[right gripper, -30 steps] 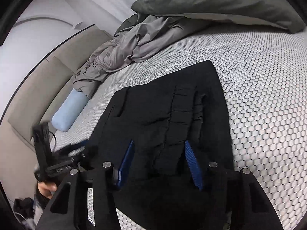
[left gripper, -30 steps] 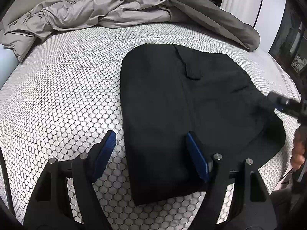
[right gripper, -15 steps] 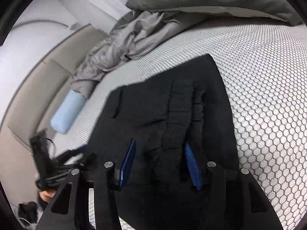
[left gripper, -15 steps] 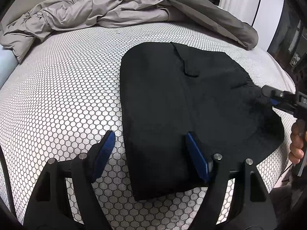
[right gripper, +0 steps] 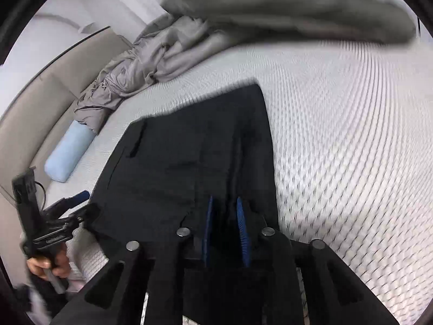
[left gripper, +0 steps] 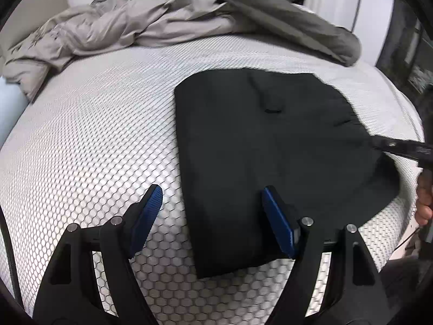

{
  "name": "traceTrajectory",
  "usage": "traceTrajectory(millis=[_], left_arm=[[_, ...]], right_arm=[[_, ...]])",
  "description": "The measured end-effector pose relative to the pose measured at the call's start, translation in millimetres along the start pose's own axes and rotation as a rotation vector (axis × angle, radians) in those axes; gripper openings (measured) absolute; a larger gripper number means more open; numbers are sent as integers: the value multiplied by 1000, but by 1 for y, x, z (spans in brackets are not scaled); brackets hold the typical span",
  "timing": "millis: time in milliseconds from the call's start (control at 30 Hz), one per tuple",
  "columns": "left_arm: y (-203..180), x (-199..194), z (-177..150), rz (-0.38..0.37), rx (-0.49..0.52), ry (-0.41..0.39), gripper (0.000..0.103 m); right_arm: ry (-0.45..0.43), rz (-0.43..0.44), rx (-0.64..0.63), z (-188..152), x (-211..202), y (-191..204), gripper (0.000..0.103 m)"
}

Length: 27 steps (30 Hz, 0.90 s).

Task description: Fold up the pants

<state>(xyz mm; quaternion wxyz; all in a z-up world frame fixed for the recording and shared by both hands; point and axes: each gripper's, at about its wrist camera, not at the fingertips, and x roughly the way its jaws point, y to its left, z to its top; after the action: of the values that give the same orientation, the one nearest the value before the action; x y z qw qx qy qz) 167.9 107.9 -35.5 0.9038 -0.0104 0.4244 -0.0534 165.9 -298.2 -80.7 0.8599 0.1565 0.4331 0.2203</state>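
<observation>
Black pants (left gripper: 265,146) lie folded in a flat block on the white honeycomb-patterned bed; they also show in the right wrist view (right gripper: 194,159). My left gripper (left gripper: 211,197) is open, hovering over the near left corner of the pants, with one blue pad over the bed and the other over the fabric. My right gripper (right gripper: 224,208) has its blue pads closed narrowly on a ridge of the pants fabric at the near edge. It shows in the left wrist view (left gripper: 389,146) at the pants' right edge. The left gripper appears in the right wrist view (right gripper: 70,208) at the pants' left corner.
A crumpled grey duvet (left gripper: 167,24) lies along the far side of the bed. A light blue pillow (right gripper: 67,154) lies by the beige headboard (right gripper: 35,103). The bed's edge (left gripper: 406,189) is close on the right.
My right gripper's jaws have closed from wide open onto a pinch of the pants fabric. The left gripper has stayed open and shifted slightly.
</observation>
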Motion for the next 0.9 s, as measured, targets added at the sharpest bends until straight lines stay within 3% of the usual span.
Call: traceTrajectory(millis=[100,200,433,567,667,733,767,833,900], left_arm=[[11,2,-1,-32,-52,12,74],[12,3,-2,-32,-56,12,74],[12,7,-3,-28,-61,22,74],[12,5,-6,-25,-57,21,74],[13,5,-7,-31,-62,23,74],[13,5,-7,-32,-65,24,74],[13,5,-7,-31,-67,24,74],[14,5,-5,-28,-71,23,74],[14,4,-3,-24,-77,24,74]], right_arm=[[-4,71,12,0,-9,-7,35],[55,140,66,-1,5,-15,43],[6,150,27,7,5,2,43],[12,212,-8,7,-8,13,43],[63,155,4,4,10,7,44],[84,162,68,1,25,-5,40],[76,164,77,1,28,-7,30],[53,196,84,3,26,-7,21],[22,277,112,6,10,-5,16]])
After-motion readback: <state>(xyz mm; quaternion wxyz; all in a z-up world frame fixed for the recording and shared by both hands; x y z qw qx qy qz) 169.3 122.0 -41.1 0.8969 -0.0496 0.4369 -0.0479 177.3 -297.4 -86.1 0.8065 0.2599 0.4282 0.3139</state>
